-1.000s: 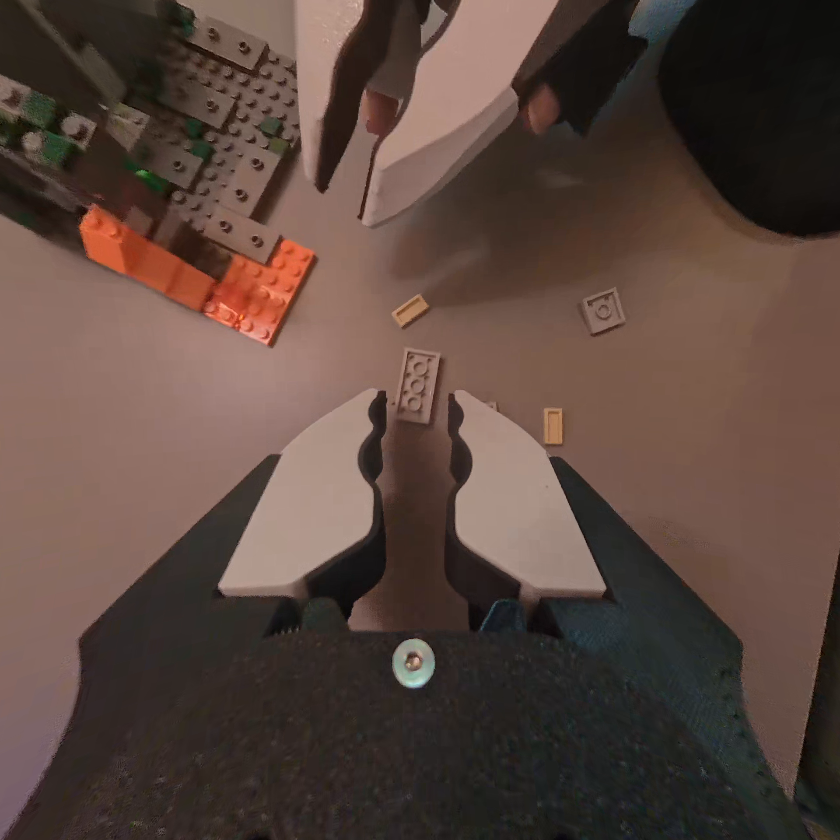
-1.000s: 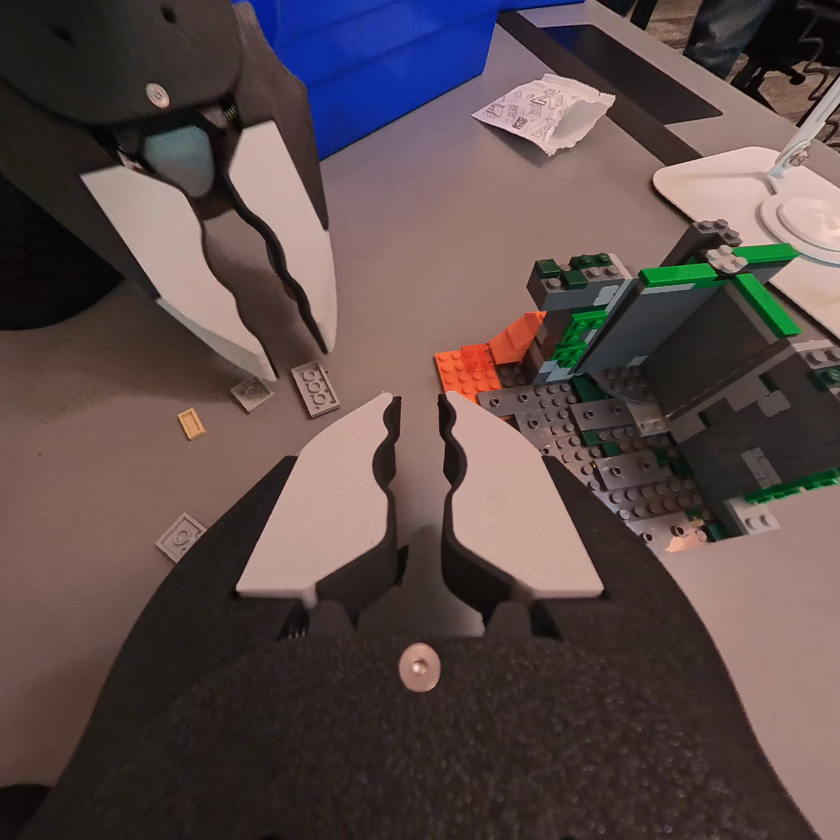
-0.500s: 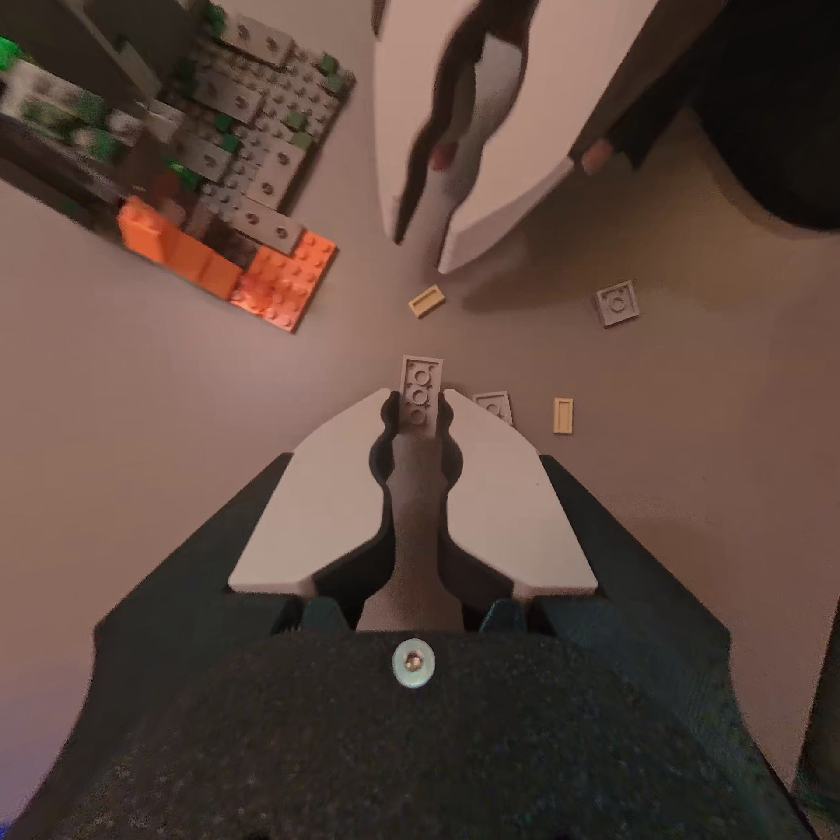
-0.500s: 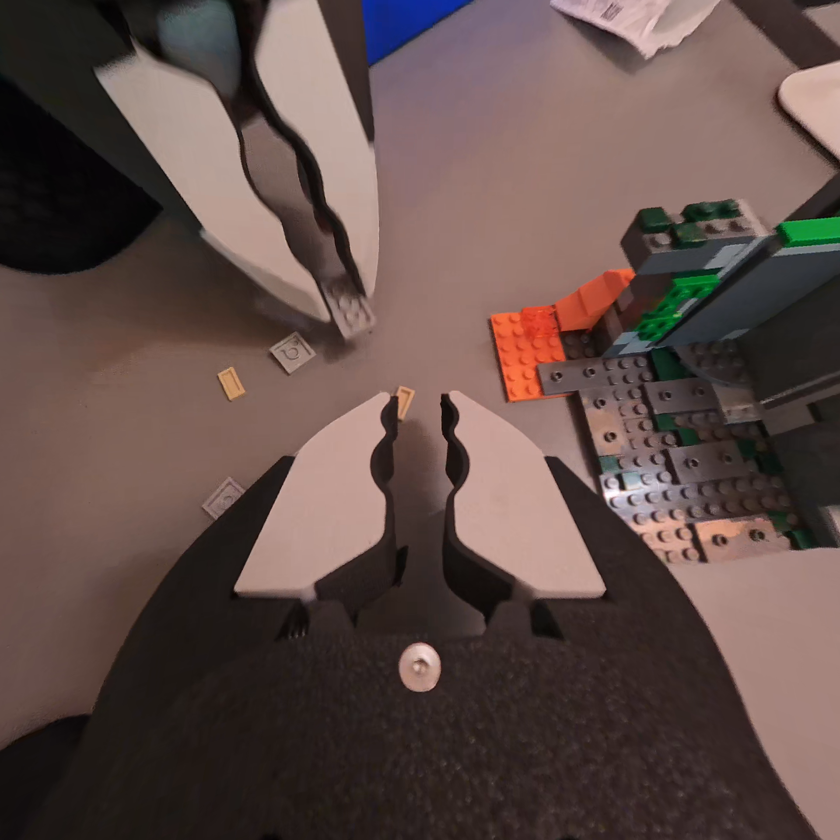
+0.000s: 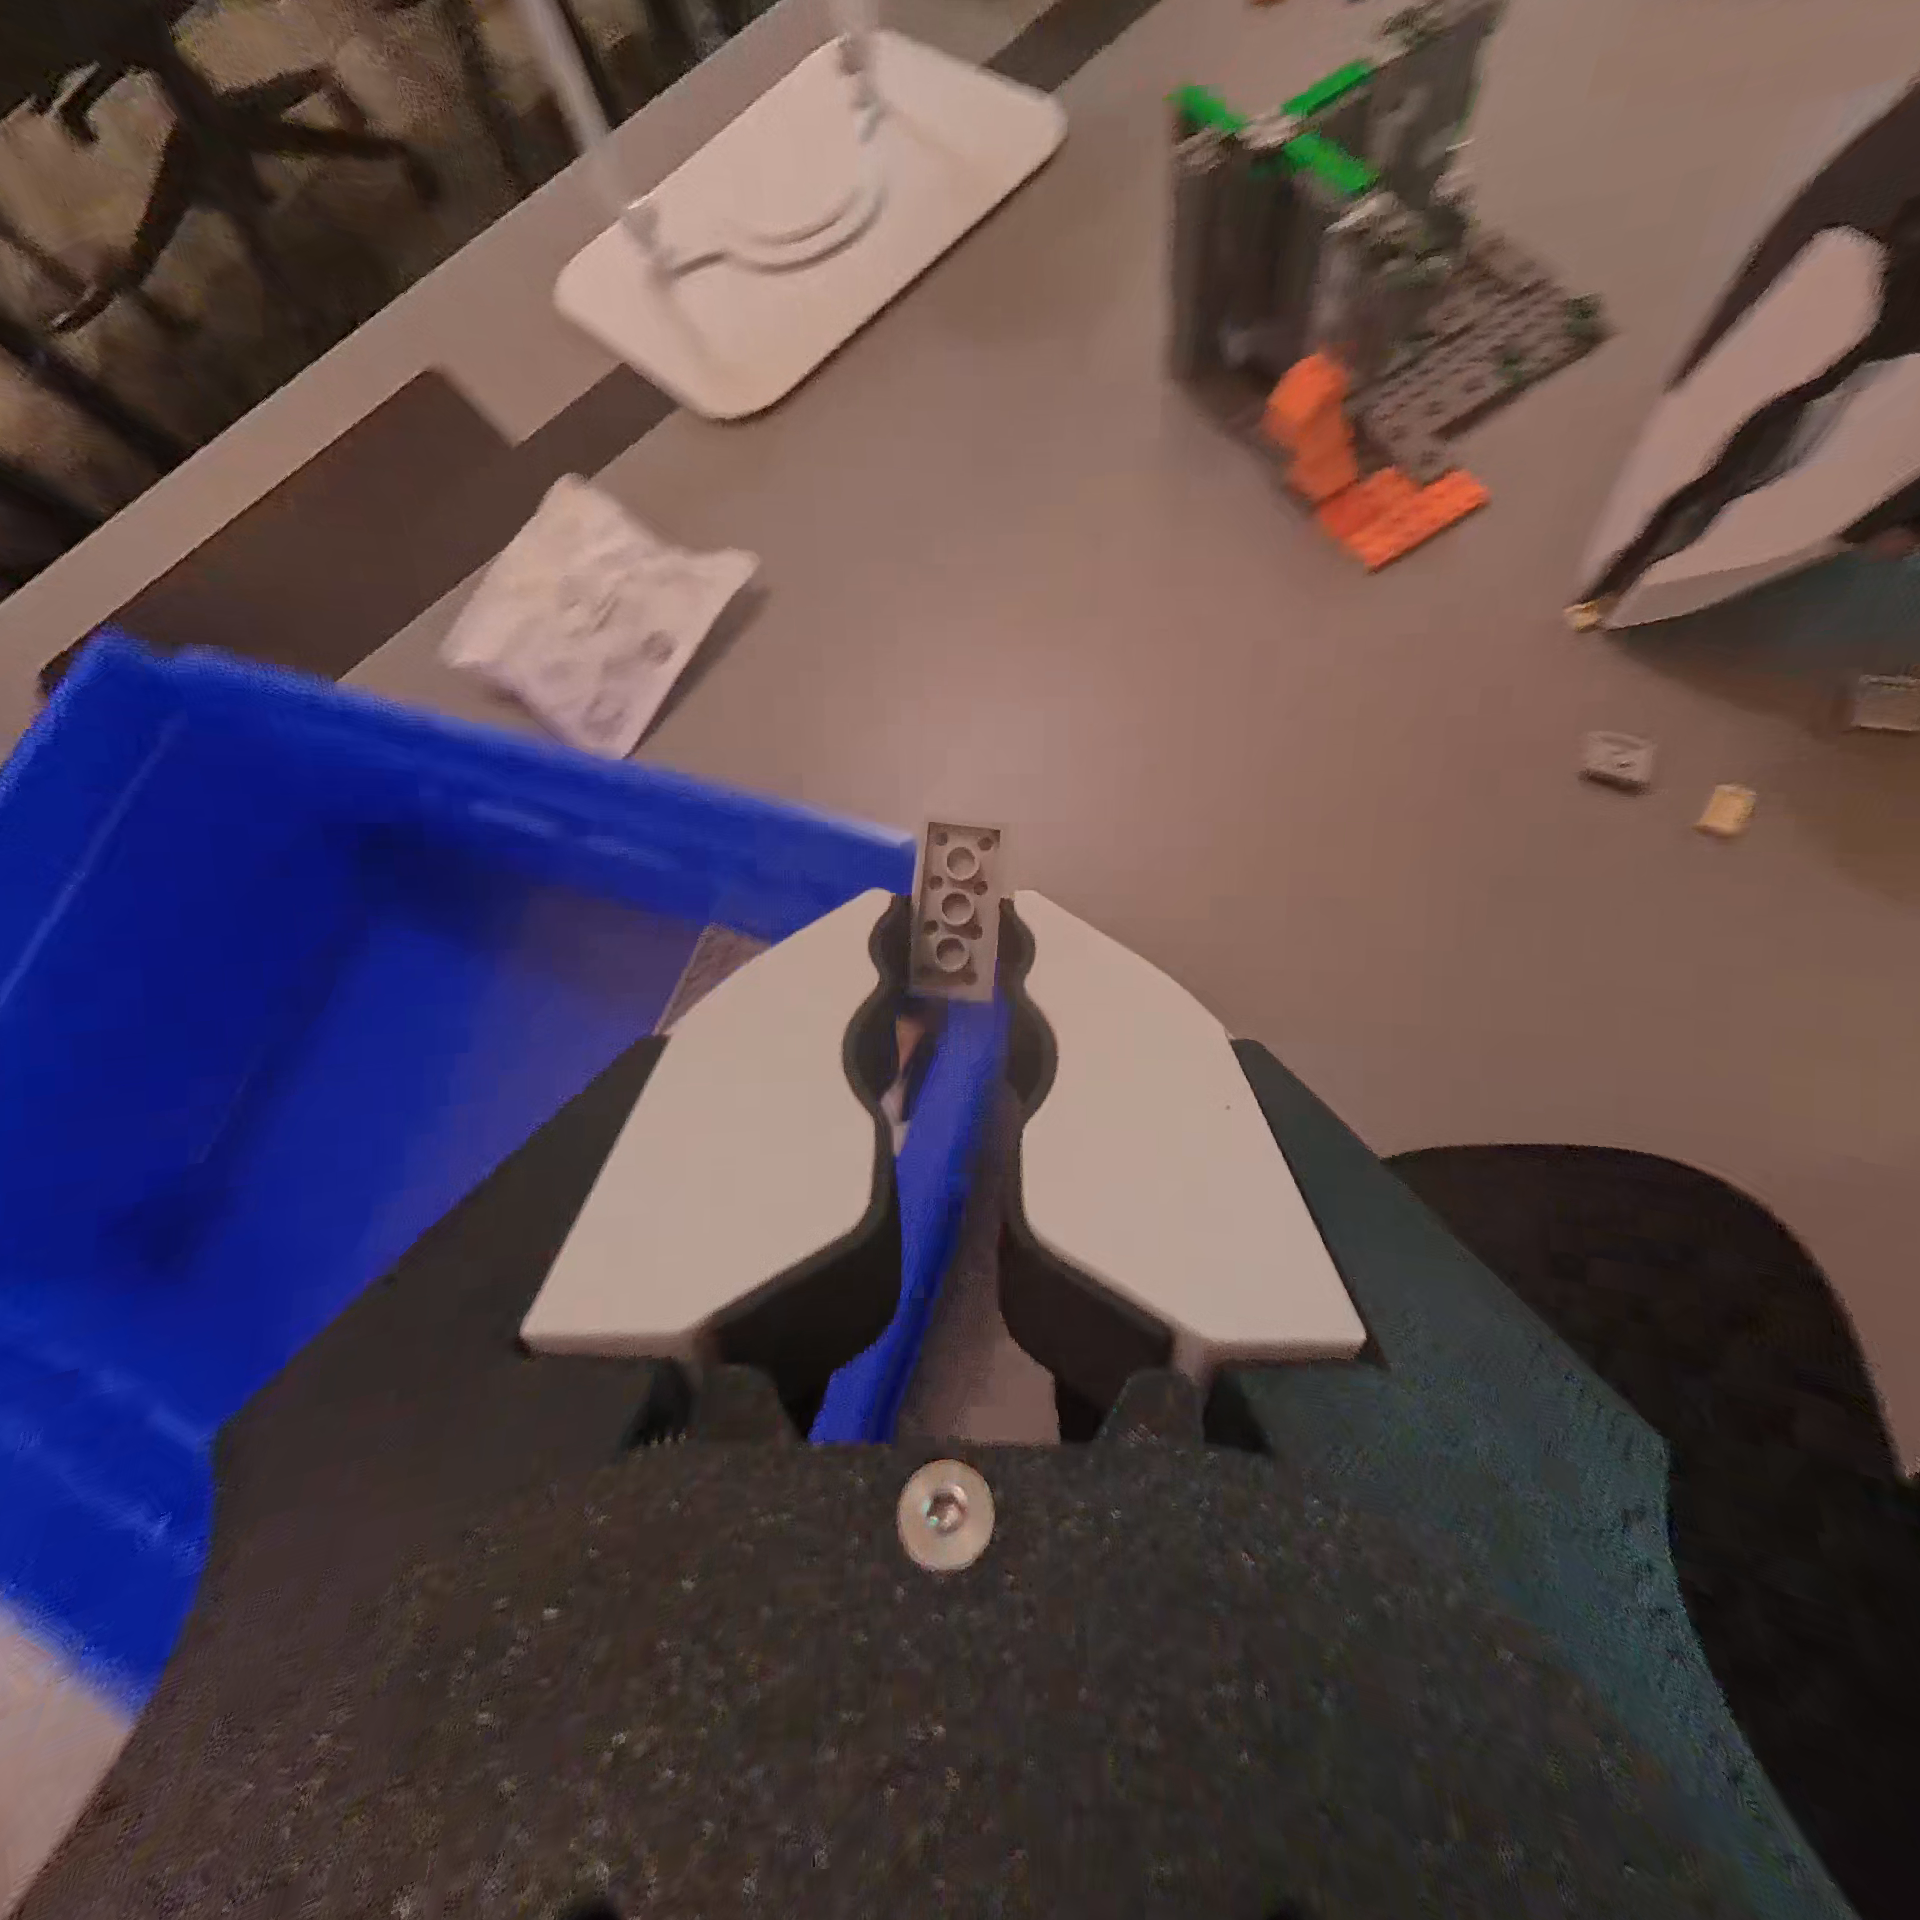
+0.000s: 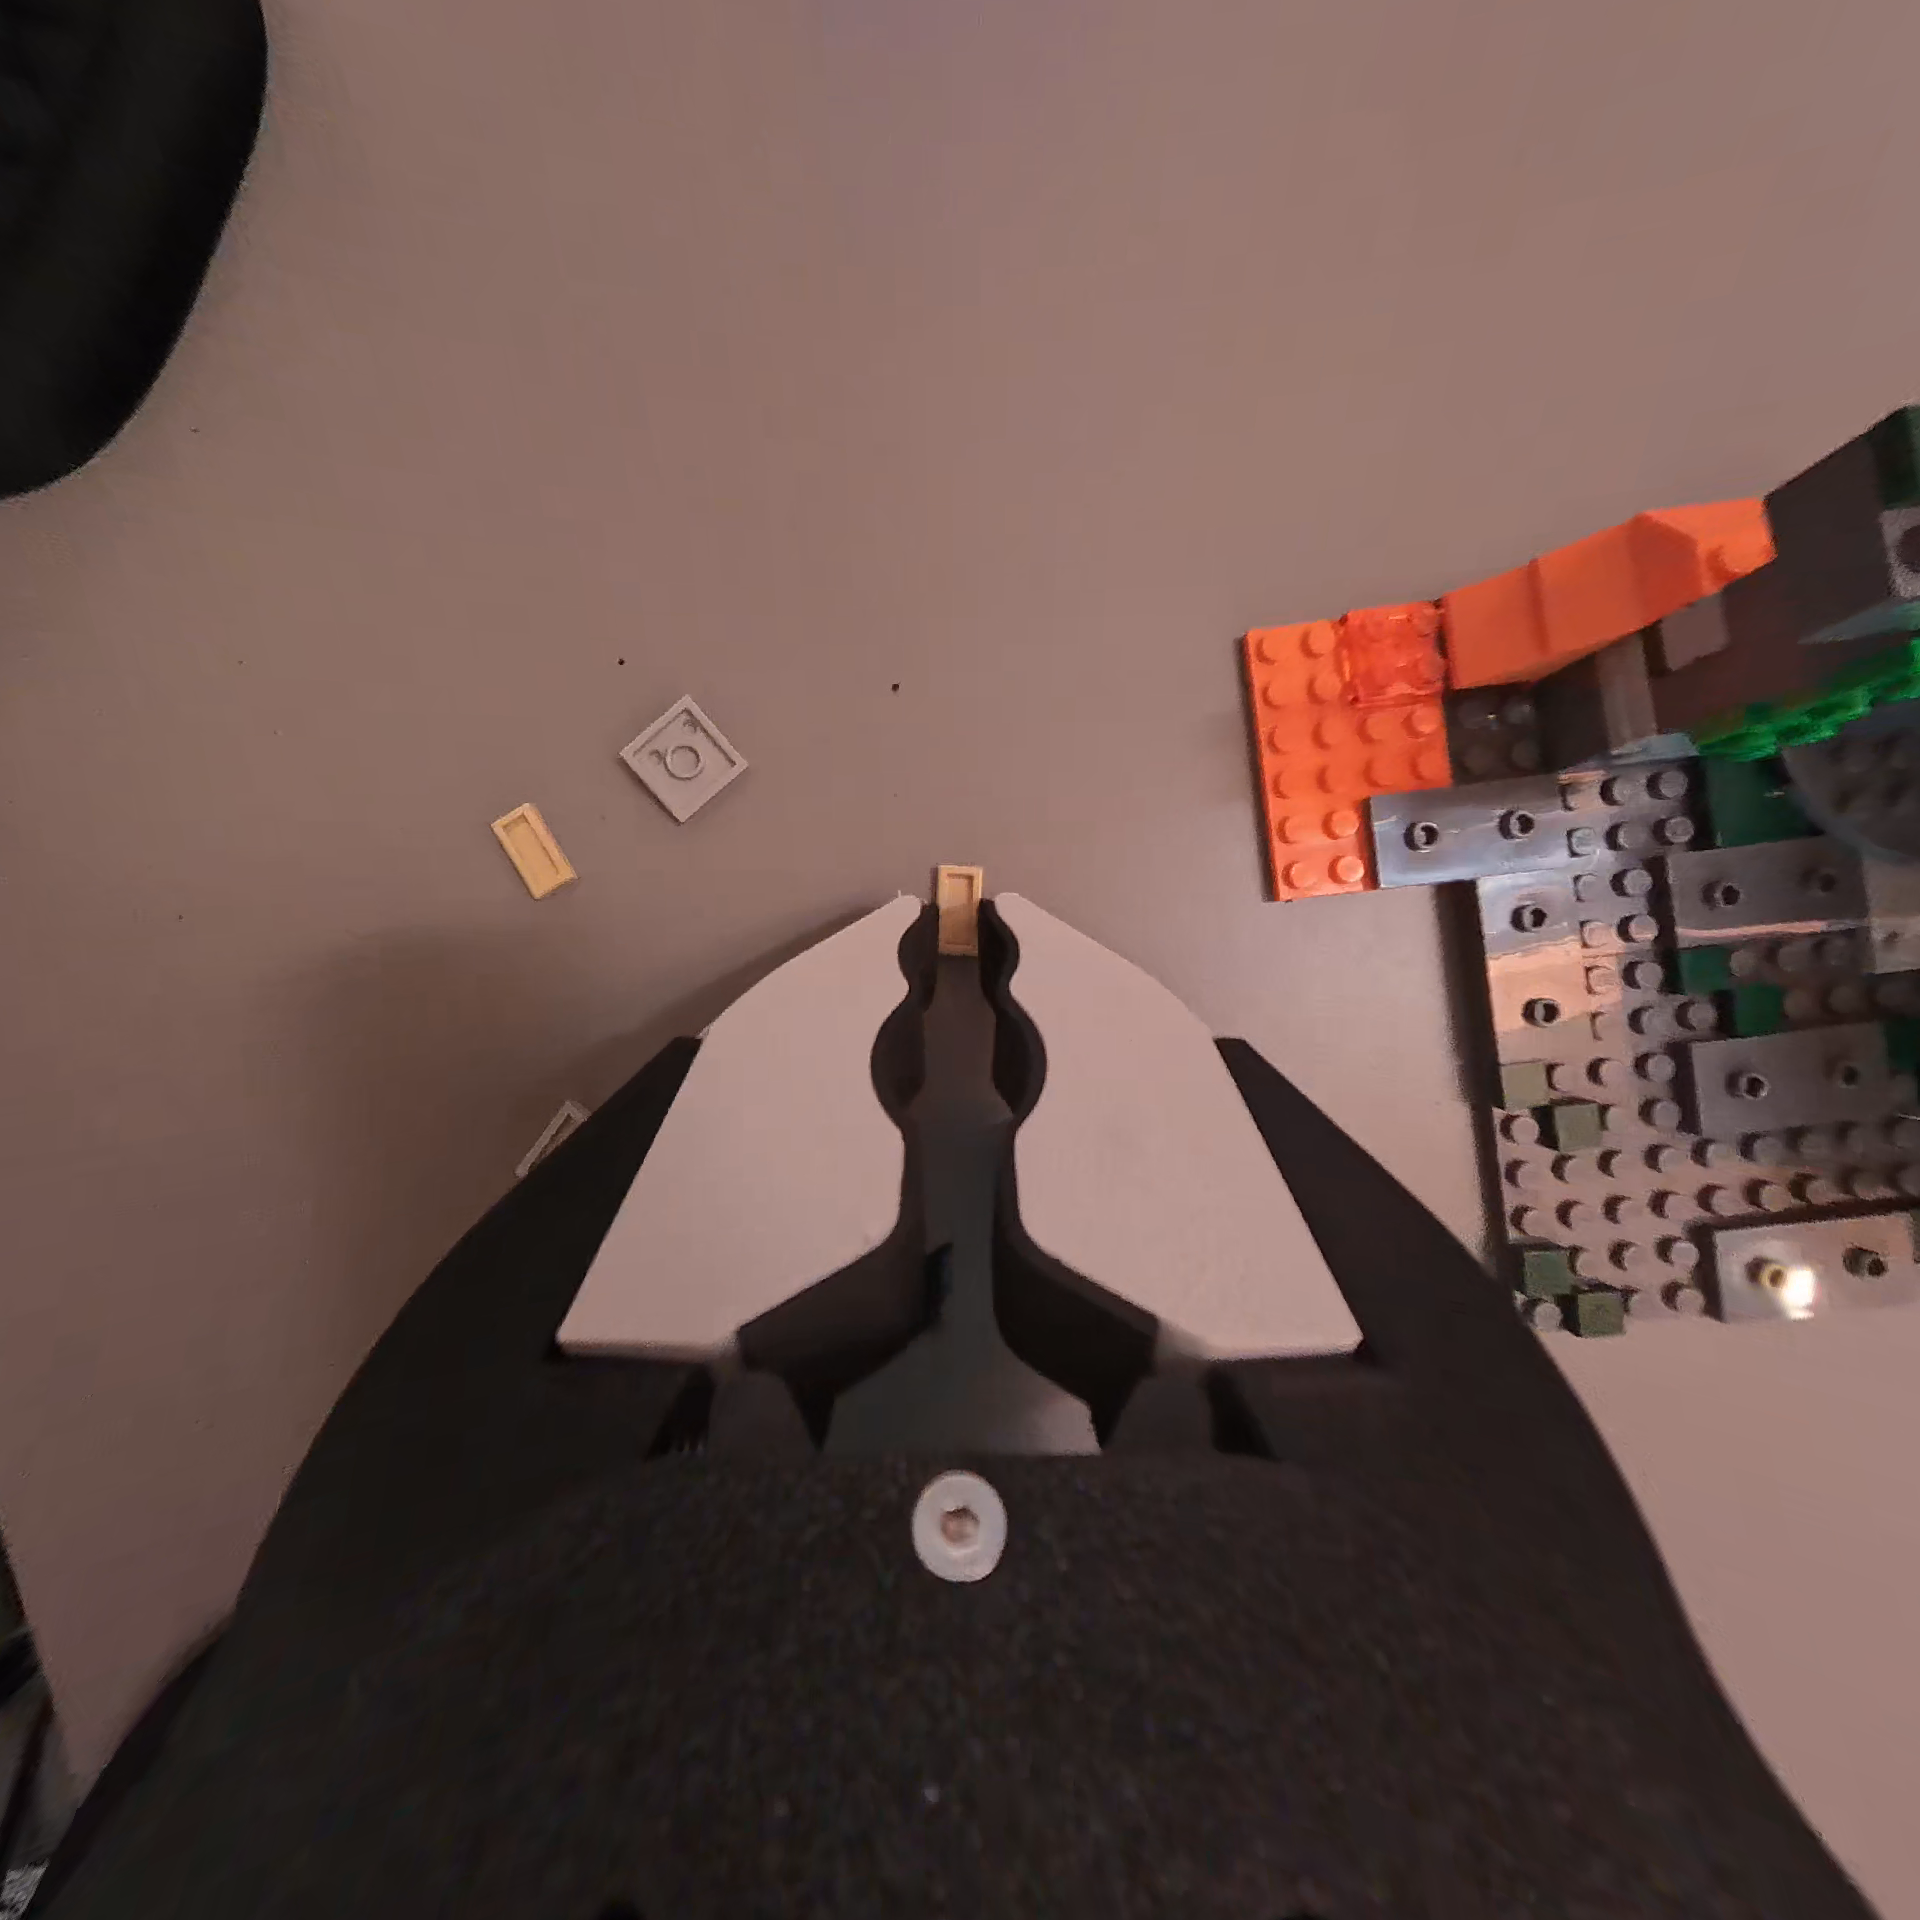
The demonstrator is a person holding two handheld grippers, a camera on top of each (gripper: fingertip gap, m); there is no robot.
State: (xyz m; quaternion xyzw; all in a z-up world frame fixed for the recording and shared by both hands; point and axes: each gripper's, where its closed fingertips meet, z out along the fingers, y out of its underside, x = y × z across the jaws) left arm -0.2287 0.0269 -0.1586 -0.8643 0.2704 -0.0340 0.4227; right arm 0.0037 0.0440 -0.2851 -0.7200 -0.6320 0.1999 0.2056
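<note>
**Both grippers clamped on small brick pieces above a grey table**

The left wrist view alone shows the blue bin [image 5: 312, 987], the crumpled white printed bag [image 5: 592, 613], the white flat base [image 5: 821, 218] near the table's far edge and dark chair legs on the floor beyond. In it the left gripper [image 5: 956, 914] pinches a light grey two-by-four plate [image 5: 958, 904], underside toward the camera, both fingertips pressed on its long edges, over the bin's near corner. The right gripper [image 5: 1621, 613] shows at the right edge, blurred, low over the table.

The right wrist view alone looks straight down: the right gripper [image 6: 957, 914], jaws narrow, grips a small tan tile [image 6: 957, 909] by its long sides. To the left lie a second tan tile [image 6: 532, 852] and a grey square tile [image 6: 684, 758]; another grey piece [image 6: 551, 1132] peeks from under the gripper body. The brick model [image 6: 1662, 935], grey studded plates with an orange corner and green bits, sits to the right.

A second ago the grey plate lay on the table ahead of the wider left jaws; now it is lifted and carried to the bin. Half a second ago the tan tile lay just off the right gripper's open tip; now it is clamped.

The grey table [image 6: 935, 364] is matte, lightly specked.
</note>
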